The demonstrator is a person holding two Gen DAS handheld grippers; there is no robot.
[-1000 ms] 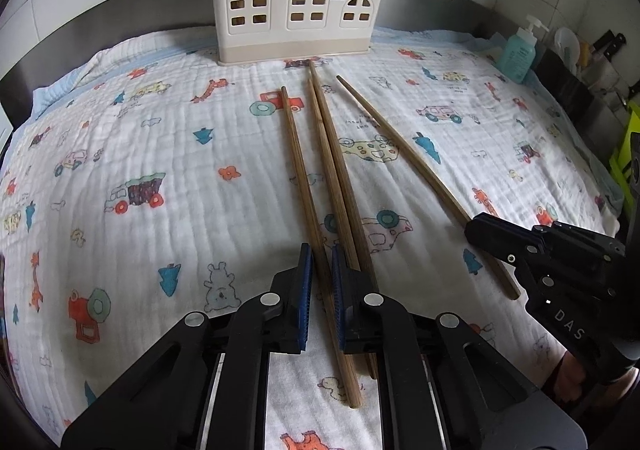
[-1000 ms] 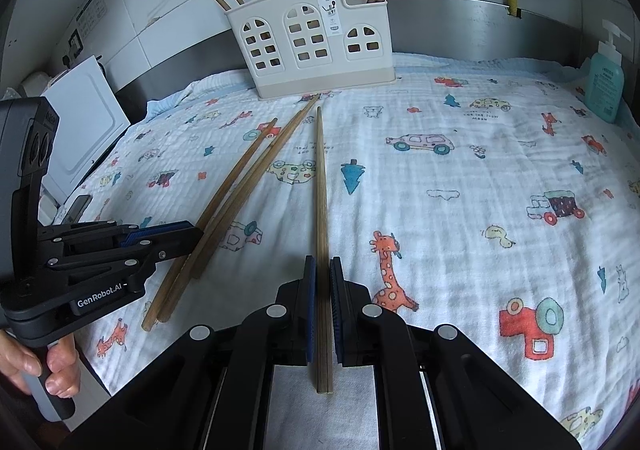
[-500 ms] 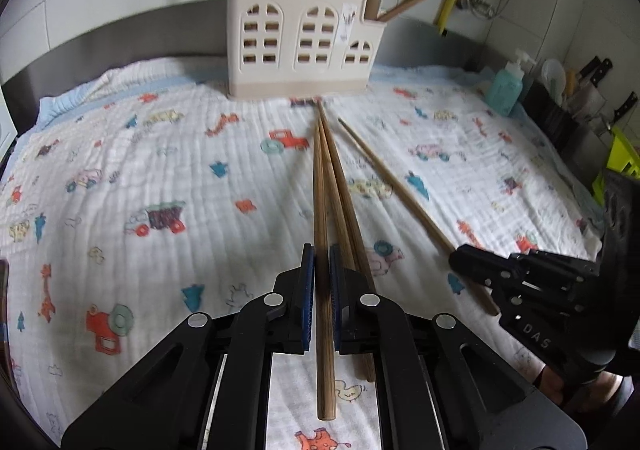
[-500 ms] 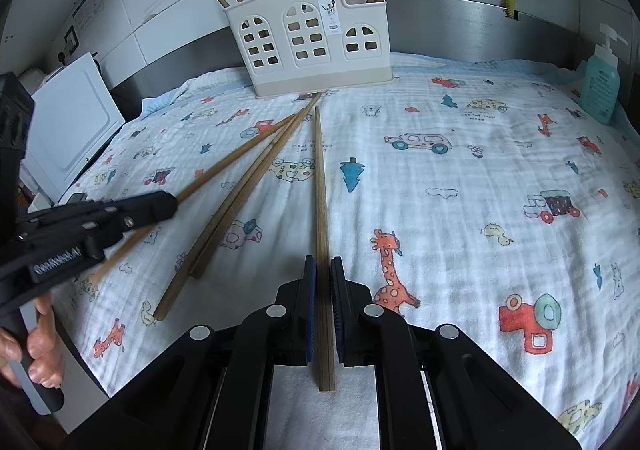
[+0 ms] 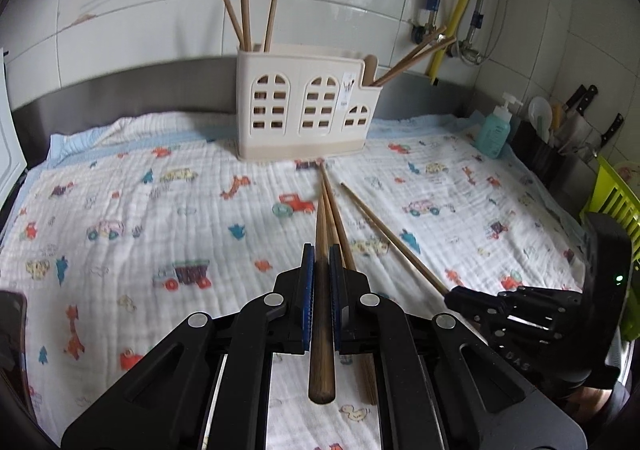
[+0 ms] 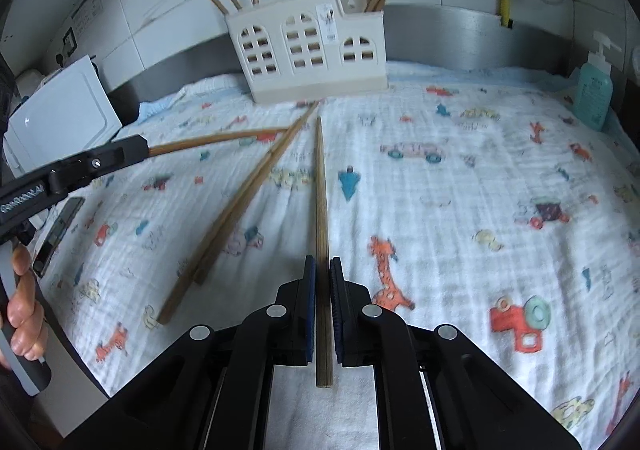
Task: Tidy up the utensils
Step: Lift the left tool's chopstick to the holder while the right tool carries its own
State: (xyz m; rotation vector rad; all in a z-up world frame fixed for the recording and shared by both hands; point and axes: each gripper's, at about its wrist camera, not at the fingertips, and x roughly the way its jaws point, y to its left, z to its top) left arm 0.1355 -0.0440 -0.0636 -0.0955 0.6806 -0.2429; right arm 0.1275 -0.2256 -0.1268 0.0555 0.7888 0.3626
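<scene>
Over the cloth-covered desk [image 5: 120, 210], left gripper [image 5: 320, 290] and right gripper [image 6: 323, 302] each have jaws clamped on a chopstick [image 5: 321, 314]; they look stiff, light and slippery, so grip near the thick end, aiming for the holder [image 5: 304, 106].

Soft daylight, perhaps slight blur

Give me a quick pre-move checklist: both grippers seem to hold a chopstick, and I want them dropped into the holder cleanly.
1. left gripper shut on the left chopstick: ok.
2. right gripper shut on the right chopstick: ok.
3. Left chopstick lifted off the blanket: ok.
4. Right chopstick lifted: cannot tell; its far end looks close to the blanket.
5. holder upright: ok.
6. Room left in the holder's compartments: cannot tell.
</scene>
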